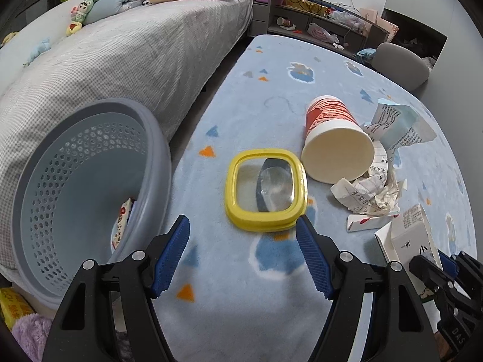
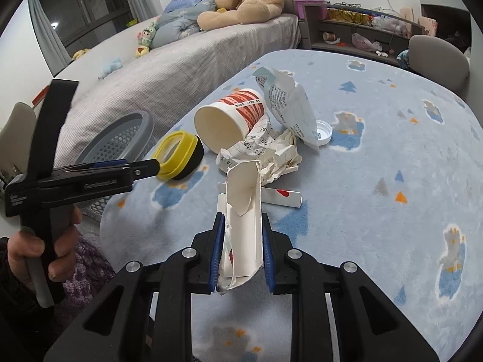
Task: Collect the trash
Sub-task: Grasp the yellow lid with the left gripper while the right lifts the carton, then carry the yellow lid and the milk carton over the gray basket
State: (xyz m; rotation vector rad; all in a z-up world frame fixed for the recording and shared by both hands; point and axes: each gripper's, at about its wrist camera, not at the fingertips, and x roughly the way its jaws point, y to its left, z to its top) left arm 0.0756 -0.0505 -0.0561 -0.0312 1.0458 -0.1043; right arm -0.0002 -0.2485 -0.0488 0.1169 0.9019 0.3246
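Observation:
Trash lies on a blue rug (image 1: 241, 271): a yellow-rimmed clear lid (image 1: 265, 190), a tipped red-and-white paper cup (image 1: 335, 141), crumpled paper (image 1: 371, 193), a printed packet (image 2: 286, 105), a white bottle cap (image 2: 324, 132) and a flat white strip (image 2: 283, 196). My left gripper (image 1: 243, 221) is open, its blue pads either side of the lid's near edge, apart from it. My right gripper (image 2: 243, 217) is shut on a torn white carton (image 2: 244, 235), held above the rug. A grey perforated basket (image 1: 84, 181) leans at the left with a wrapper (image 1: 122, 220) inside.
A grey bed (image 1: 135, 54) runs along the left behind the basket, with a teddy bear (image 2: 247, 3) on it. A low shelf (image 1: 317, 18) and a grey chair (image 1: 398, 63) stand beyond the rug. Purple cloth (image 1: 30, 331) lies by the basket. A person's hand (image 2: 36, 250) grips the left handle.

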